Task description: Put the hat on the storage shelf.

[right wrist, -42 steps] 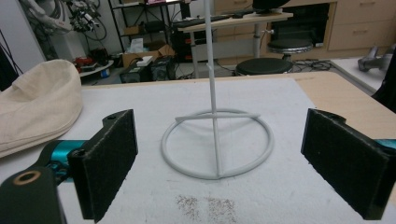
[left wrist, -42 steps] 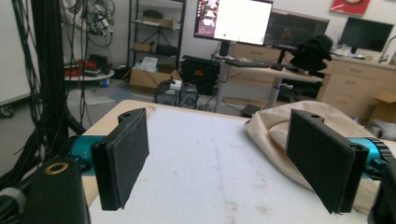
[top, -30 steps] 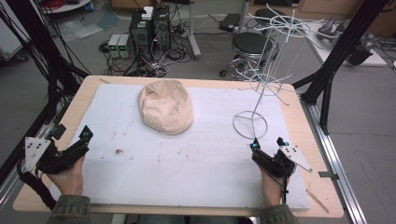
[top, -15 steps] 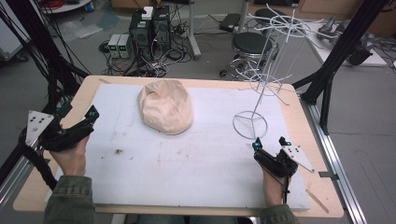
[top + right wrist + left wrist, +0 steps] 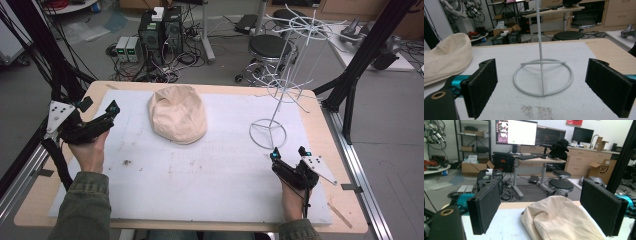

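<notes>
High view: a beige cloth hat [image 5: 178, 120] lies on the white mat [image 5: 200, 170] that covers the bench [image 5: 330, 125], toward the far left-centre. A white wire stand [image 5: 280, 90] rises at the far right, its ring base [image 5: 268, 134] flat on the mat. Small dark specks [image 5: 125, 162] dot the mat near the left forearm. The left hand-held gripper [image 5: 99, 107] is raised over the bench's left edge, jaws spread wide and aimed at the hat, with nothing between them and bare mat between it and the hat. The right hand-held gripper [image 5: 289, 152] sits near the right front, jaws wide apart and empty, just short of the ring base.

Left gripper view: the hat [image 5: 559, 220] lies ahead, framed by the two wide-set pads [image 5: 485, 207], not touching either. Behind the bench stand a black stool [image 5: 561, 185] and a desk with monitors [image 5: 521, 132].

Right gripper view: the ring base [image 5: 543, 76] and its upright rod lie on the mat, centred between the open pads [image 5: 607, 85], untouched. The hat [image 5: 447, 57] rests off to the left; specks [image 5: 536, 110] lie in front.
</notes>
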Demonstrator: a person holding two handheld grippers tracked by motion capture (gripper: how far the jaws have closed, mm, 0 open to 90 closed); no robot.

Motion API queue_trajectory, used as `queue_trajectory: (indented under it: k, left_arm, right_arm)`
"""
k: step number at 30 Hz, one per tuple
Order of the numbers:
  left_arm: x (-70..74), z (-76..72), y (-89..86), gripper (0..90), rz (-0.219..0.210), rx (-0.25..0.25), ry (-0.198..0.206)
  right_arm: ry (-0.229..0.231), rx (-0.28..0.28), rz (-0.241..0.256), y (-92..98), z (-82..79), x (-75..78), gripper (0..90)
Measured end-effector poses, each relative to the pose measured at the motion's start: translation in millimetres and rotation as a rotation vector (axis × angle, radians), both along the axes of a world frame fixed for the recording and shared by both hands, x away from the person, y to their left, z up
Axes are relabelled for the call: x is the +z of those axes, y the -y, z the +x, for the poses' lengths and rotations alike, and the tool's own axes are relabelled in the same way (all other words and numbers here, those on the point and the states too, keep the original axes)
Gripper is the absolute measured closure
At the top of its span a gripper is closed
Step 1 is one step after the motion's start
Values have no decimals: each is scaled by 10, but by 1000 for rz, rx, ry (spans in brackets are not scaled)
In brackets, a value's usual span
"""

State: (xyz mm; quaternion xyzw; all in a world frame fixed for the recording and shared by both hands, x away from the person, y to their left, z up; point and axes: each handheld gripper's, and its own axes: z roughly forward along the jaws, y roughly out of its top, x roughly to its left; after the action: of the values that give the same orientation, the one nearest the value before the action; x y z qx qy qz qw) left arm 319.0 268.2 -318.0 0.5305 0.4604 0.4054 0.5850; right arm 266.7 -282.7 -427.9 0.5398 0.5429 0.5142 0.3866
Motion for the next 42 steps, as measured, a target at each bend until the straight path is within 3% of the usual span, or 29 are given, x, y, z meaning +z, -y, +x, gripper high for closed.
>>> queue_trajectory:
  k: [16, 25, 28, 31, 35, 42]
  left_arm:
    - [159, 527, 349, 171, 34, -84, -68]
    - [159, 739, 559, 170, 55, -109, -102]
    - [164, 815, 612, 171, 35, -130, -112]
    - [170, 920, 682, 171, 63, -127, -132]
    - [165, 1034, 740, 171, 50, -135, -156]
    - [100, 1156, 839, 171, 79, -142, -203]
  right_arm:
    - [-12, 18, -23, -22, 25, -15, 98]
    - [-25, 31, -33, -22, 47, -25, 99]
    - [-28, 30, -28, -26, 54, -28, 98]
    - [-27, 29, -32, -19, 58, -30, 99]
    - [-28, 27, -32, -12, 51, -25, 98]
    - [-34, 30, -35, -14, 60, -31, 99]
